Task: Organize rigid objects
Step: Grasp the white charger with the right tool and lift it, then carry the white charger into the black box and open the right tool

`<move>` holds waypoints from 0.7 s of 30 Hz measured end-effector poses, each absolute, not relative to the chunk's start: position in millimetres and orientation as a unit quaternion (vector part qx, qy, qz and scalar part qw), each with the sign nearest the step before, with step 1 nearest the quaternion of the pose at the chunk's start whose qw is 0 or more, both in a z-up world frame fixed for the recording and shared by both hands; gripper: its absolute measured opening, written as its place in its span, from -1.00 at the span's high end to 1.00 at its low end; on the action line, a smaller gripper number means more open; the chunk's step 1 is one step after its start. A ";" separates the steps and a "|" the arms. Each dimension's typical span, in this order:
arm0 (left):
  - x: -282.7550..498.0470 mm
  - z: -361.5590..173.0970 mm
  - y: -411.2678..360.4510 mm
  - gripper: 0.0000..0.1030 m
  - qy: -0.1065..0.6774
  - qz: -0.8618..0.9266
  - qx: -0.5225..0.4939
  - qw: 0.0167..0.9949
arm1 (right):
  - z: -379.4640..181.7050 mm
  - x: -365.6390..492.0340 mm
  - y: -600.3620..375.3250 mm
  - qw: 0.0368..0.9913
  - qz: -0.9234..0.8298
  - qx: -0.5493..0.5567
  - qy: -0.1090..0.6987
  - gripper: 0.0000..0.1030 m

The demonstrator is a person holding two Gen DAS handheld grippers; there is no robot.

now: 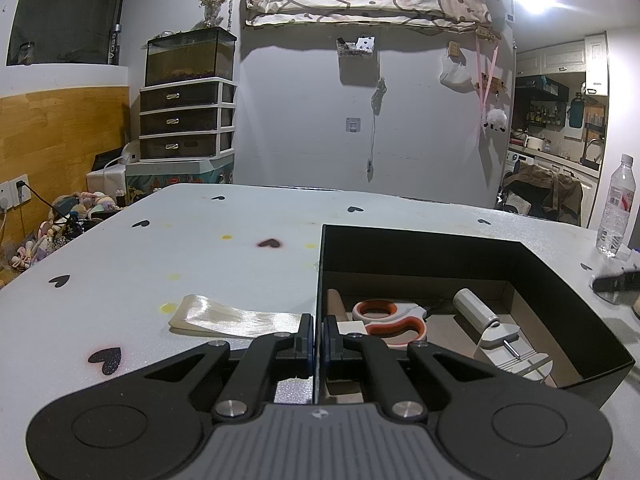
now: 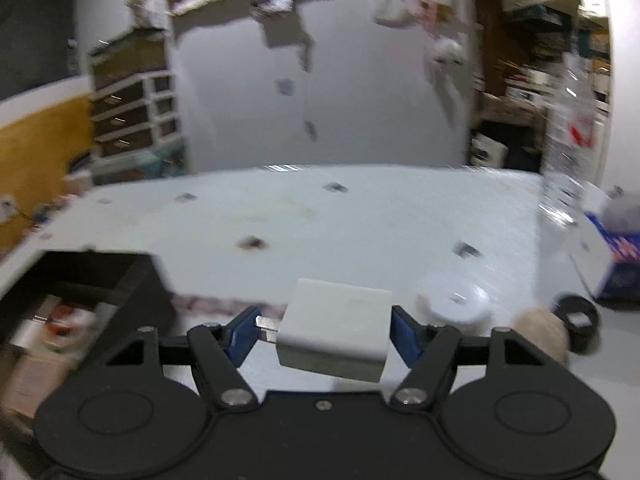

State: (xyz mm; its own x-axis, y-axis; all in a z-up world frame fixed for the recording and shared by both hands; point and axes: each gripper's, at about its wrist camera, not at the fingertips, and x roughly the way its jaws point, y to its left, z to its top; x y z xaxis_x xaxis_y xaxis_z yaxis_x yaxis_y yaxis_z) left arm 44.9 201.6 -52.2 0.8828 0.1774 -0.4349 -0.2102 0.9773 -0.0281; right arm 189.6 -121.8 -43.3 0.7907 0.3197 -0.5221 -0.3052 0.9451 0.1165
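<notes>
- Left wrist view, far left: one cream glossy strip (image 1: 236, 318) lies flat on the table (image 1: 160, 248), just outside the box wall. It is not yet stowed.
- Left gripper (image 1: 319, 340): the jaws are closed on the near left wall of the black box (image 1: 420, 252), one finger outside and one inside. Judged purpose: to steady the box while items are loaded.
- Box contents, counted: one pair of orange-handled scissors (image 1: 390, 318), one white cylinder (image 1: 476, 310), one white tool with a metal pin (image 1: 512, 350), and one small white block (image 1: 352, 326) beside the scissors. A tan piece at the box's left inner edge is partly hidden; identity cannot be told.
- Far right of that view: one clear water bottle (image 1: 616, 208) stands upright at the table edge, well apart from the box.
- Right wrist view (blurred): the box shows at lower left.
- Right gripper (image 2: 324, 330): the jaws are gripping one white plug-in charger (image 2: 336, 332), held clear above the table with its metal prongs (image 2: 266, 324) pointing left towards the left pad. Judged step: carrying it towards the box.
- Right of the charger, on the table: one white round disc (image 2: 460, 304), one tan rounded object (image 2: 540, 332), one black ring-shaped part (image 2: 578, 316), and one blue-and-white carton (image 2: 612, 256) at the edge. Judged: at least four items remain outside the box.
</notes>
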 end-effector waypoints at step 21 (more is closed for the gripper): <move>46.2 -57.5 204.9 0.93 0.215 0.091 -0.048 0.971 | -8.9 171.5 34.9 0.881 0.368 -0.048 0.293 -0.36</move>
